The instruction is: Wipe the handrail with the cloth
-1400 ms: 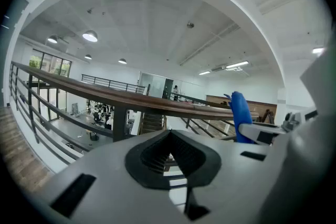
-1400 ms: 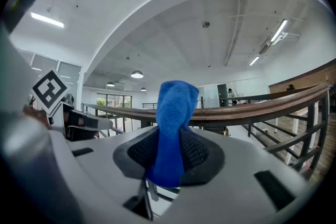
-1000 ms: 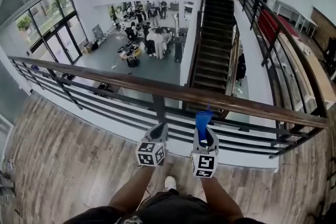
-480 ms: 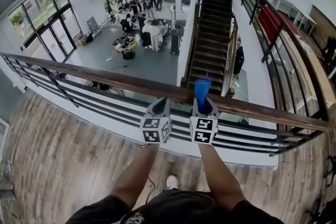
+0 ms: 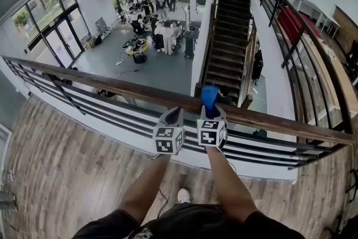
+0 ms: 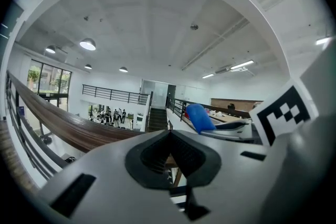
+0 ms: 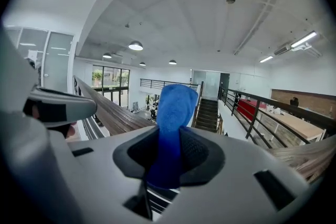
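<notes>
In the head view, the right gripper (image 5: 210, 113) pinches a blue cloth (image 5: 210, 95) that sticks up over the wooden handrail (image 5: 112, 85), with the left gripper (image 5: 174, 113) just beside it. The left gripper view shows its jaws together on nothing. In the right gripper view, the jaws are clamped on the cloth's lower part.

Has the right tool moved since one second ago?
Yes. The right tool moved forward: its blue cloth, then just short of the handrail, now crosses it.

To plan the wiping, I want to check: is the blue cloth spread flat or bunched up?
Bunched up: the blue cloth stands as a narrow upright wad, pinched in the right claw.
</notes>
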The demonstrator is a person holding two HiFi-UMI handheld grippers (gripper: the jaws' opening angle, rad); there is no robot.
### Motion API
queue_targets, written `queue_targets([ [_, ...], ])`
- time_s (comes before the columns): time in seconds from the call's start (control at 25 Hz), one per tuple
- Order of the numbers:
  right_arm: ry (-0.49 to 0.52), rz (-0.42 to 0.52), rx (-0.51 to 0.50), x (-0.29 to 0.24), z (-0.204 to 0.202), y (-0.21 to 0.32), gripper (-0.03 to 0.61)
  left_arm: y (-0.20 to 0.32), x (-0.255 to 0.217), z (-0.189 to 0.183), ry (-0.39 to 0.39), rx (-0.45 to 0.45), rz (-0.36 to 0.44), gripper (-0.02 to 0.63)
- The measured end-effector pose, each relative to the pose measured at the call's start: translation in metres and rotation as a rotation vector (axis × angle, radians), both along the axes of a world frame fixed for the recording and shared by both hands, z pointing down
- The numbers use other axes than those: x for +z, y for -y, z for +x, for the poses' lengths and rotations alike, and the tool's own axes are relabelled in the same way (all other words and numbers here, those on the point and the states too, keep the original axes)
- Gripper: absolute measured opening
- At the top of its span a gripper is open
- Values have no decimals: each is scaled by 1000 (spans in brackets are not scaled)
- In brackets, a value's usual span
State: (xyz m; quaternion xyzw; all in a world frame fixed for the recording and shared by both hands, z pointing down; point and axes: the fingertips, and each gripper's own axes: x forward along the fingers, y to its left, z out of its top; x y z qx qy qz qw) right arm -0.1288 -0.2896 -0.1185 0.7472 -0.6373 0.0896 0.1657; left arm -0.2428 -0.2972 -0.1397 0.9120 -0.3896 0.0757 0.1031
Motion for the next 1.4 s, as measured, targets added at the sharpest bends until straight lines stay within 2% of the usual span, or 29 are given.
queue_targets([
  [0.12,8,-5,-9,-2,1,-3,109,-5,1,5,14,10,-4,3],
  [0.32,32,-9,1,-2,27,-16,109,-18,-1,25,30,20,-1,3],
  [0.64,7,-41,25,-2,83,-46,109,-42,-4,83,51,71,2,3],
  [0.92,32,-50,63,1,152,-86,109,-72,1,138,41,96,-23,3],
  [1.12,27,-38,78,2,203,-122,109,-97,5,183,60,115,-5,3],
  [1.4,17,-51,92,0,284,-174,109,-142,-2,266,62,129,5,3],
])
